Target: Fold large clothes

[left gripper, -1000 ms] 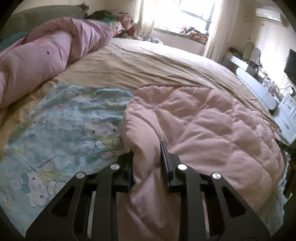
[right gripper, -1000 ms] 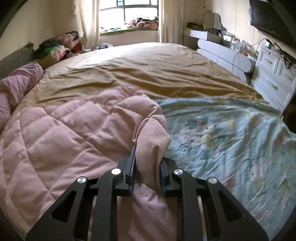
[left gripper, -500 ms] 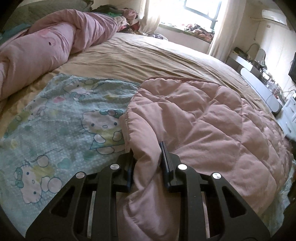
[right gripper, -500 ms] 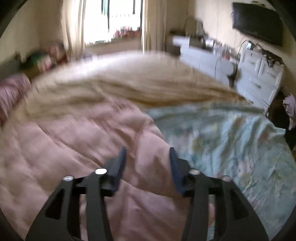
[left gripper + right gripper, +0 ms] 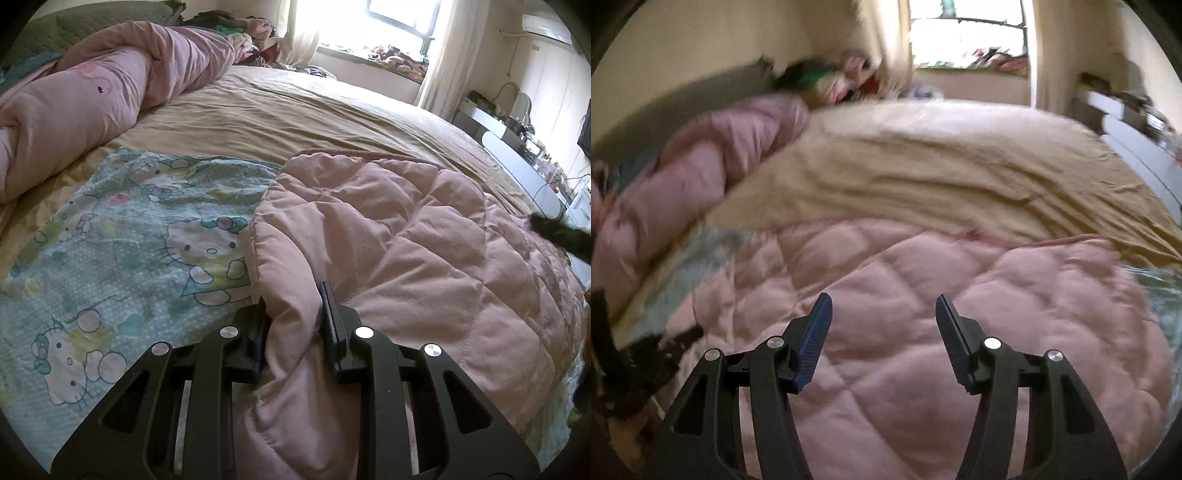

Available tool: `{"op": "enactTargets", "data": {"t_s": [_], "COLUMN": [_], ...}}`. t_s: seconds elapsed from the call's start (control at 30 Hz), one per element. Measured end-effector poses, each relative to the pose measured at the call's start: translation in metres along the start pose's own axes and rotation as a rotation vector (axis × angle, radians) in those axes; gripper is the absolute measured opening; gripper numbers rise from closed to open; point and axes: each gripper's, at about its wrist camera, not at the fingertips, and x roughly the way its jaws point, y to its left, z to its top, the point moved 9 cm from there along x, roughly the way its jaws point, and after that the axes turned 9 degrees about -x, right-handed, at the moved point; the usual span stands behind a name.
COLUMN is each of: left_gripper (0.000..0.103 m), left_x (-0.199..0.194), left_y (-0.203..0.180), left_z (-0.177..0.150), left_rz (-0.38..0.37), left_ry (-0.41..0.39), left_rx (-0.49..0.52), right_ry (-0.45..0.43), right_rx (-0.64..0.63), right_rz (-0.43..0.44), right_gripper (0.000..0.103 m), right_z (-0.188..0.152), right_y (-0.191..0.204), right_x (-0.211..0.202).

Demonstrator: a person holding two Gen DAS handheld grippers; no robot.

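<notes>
Below open right gripper (image 5: pixel 882 314), pink quilt (image 5: pixel 905 332), fold pinched in left gripper (image 5: pixel 293 314)

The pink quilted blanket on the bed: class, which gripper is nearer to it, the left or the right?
Left. The left gripper is shut on a fold of the pink quilted blanket, touching it. The right gripper is open above the blanket, nothing between its fingers.

No legible text, labels, brands or numbers in either view. Only printed matter: cartoon cat figures with bows on the light blue sheet (image 5: pixel 122 266), left half of the left wrist frame; no lettering readable among them.
</notes>
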Motion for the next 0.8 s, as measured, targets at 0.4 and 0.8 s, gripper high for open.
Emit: {"op": "enactTargets", "data": {"t_s": [0.4, 0.8], "left_gripper": [0.021, 0.052], "left_x": [-0.006, -0.056], "left_y": [0.007, 0.001], "left_z": [0.002, 0.018], "left_rz": [-0.011, 0.006], "left_ry": [0.002, -0.077], "left_rx": [-0.025, -0.001], "right_ry": [0.175, -0.004], "right_rx": [0.026, 0.101], "right_rz": [-0.056, -0.015], "right_gripper": [0.059, 0.081], "right_z": [-0.024, -0.021], "right_y": [0.001, -0.011], "right_x": [0.064, -0.015]}}
